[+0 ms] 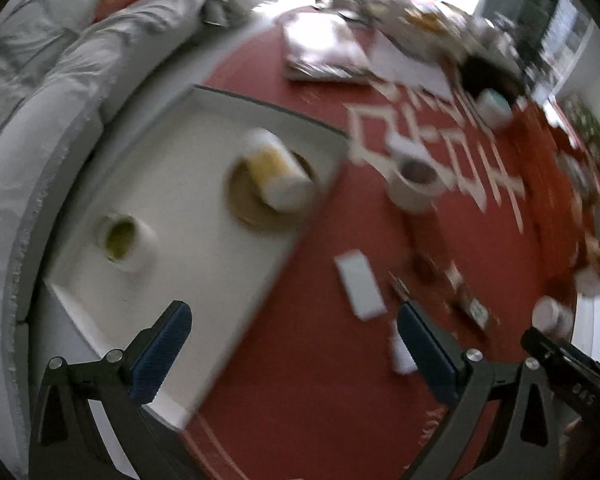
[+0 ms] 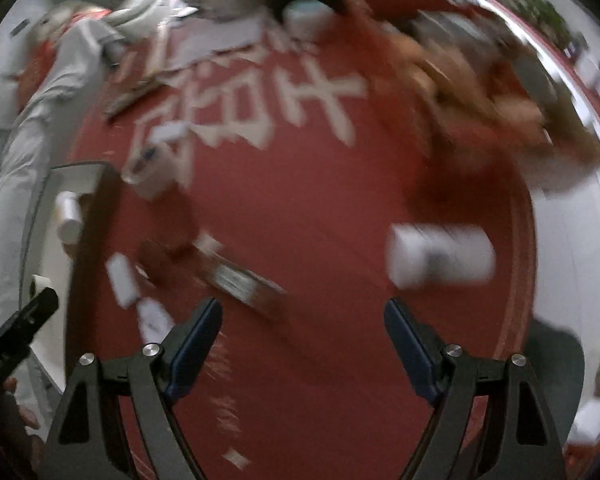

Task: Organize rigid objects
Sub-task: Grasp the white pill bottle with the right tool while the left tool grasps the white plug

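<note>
Though blurred, both grippers (empty) agape

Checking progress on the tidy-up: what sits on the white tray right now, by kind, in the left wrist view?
Round mat: 1
White and yellow bottle on the mat: 1
Cup with green contents: 1
Total: 3 on the tray

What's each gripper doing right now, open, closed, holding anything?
Left gripper: open, nothing between its fingers, over the edge of the white tray.
Right gripper: open, empty, above the red cloth.
</note>
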The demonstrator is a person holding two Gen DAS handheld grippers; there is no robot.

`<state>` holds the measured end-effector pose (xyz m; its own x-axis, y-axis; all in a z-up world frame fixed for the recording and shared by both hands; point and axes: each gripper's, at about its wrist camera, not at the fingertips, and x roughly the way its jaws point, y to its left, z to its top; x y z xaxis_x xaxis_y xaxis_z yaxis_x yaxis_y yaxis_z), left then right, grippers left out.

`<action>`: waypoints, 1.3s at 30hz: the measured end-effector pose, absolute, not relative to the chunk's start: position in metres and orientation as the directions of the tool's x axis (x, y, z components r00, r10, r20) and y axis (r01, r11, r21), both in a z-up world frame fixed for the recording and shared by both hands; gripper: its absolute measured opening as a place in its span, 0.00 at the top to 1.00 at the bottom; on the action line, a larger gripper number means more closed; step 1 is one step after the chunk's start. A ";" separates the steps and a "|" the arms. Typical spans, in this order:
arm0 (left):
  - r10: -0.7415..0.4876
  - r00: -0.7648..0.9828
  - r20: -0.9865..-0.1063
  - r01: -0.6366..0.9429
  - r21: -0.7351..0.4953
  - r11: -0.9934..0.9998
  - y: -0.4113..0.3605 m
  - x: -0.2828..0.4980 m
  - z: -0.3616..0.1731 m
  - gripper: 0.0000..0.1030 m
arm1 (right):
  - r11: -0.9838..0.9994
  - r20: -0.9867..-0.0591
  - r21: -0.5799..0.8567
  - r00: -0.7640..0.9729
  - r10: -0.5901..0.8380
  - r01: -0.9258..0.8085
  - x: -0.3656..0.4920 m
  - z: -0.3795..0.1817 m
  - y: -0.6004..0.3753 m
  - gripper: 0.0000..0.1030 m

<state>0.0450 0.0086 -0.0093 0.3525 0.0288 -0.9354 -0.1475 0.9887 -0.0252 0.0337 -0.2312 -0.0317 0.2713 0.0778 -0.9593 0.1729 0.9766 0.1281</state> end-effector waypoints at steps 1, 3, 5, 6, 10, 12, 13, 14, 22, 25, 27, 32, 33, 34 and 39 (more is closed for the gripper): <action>0.026 0.341 -0.940 -0.141 -0.024 0.990 -0.002 0.044 -0.016 0.00 | 0.973 -0.961 0.130 0.264 0.076 0.191 0.027 -0.034 -0.240 0.18; 0.026 0.321 -0.947 -0.147 -0.023 0.989 -0.016 0.041 -0.026 0.00 | 0.968 -0.964 0.132 0.257 0.075 0.213 0.015 -0.037 -0.254 0.18; 0.025 0.298 -0.954 -0.155 -0.023 0.988 -0.030 0.043 -0.037 0.00 | 0.965 -0.962 0.138 0.262 0.077 0.222 0.005 -0.037 -0.268 0.18; 0.030 0.293 -0.956 -0.156 -0.017 0.988 -0.036 0.043 -0.041 0.00 | 0.965 -0.961 0.136 0.267 0.073 0.223 0.001 -0.036 -0.273 0.18; 0.089 0.280 -0.956 -0.160 0.045 0.986 -0.055 0.047 -0.053 0.00 | 0.960 -0.958 0.127 0.280 0.054 0.248 -0.002 -0.037 -0.293 0.18; 0.107 0.281 -0.954 -0.174 0.059 0.983 -0.059 0.048 -0.055 0.00 | 0.955 -0.957 0.121 0.288 0.040 0.272 0.001 -0.039 -0.304 0.18; 0.108 0.281 -0.954 -0.177 0.059 0.982 -0.061 0.048 -0.057 0.00 | 0.951 -0.957 0.113 0.288 0.026 0.288 0.004 -0.041 -0.312 0.18; 0.113 0.282 -0.953 -0.182 0.062 0.981 -0.063 0.049 -0.058 0.00 | 0.948 -0.958 0.109 0.286 0.020 0.298 0.006 -0.043 -0.317 0.18; 0.142 0.240 -0.960 -0.210 0.091 0.973 -0.068 0.056 -0.079 0.00 | 0.952 -0.969 0.072 0.247 -0.004 0.299 0.045 -0.070 -0.321 0.18; 0.126 0.242 -0.962 -0.223 0.071 0.972 -0.065 0.055 -0.082 0.00 | 0.948 -0.972 0.054 0.233 -0.022 0.315 0.055 -0.082 -0.319 0.14; 0.114 0.248 -0.962 -0.221 0.058 0.973 -0.064 0.054 -0.084 0.00 | 0.949 -0.969 0.042 0.246 -0.038 0.313 0.058 -0.083 -0.317 0.14; 0.061 0.254 -0.965 -0.259 -0.007 0.966 -0.052 0.051 -0.090 0.00 | 0.924 -0.957 0.113 0.289 0.002 0.365 0.063 -0.080 -0.325 0.14; 0.061 0.258 -0.964 -0.264 -0.010 0.964 -0.052 0.050 -0.090 0.00 | 0.927 -0.956 0.109 0.293 -0.001 0.359 0.065 -0.080 -0.325 0.14; 0.064 0.264 -0.962 -0.265 -0.009 0.964 -0.052 0.049 -0.090 0.00 | 0.936 -0.958 0.087 0.286 -0.014 0.341 0.068 -0.081 -0.324 0.14; 0.069 0.268 -0.961 -0.271 -0.007 0.962 -0.051 0.043 -0.091 0.00 | 0.955 -0.963 0.025 0.264 -0.056 0.295 0.072 -0.085 -0.319 0.15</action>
<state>0.0429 -0.0511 -0.0912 0.2679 0.0690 -0.9610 -0.2713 0.9625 -0.0065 0.0723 -0.3194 -0.0846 0.2635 -0.0558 -0.9630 0.2954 0.9550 0.0255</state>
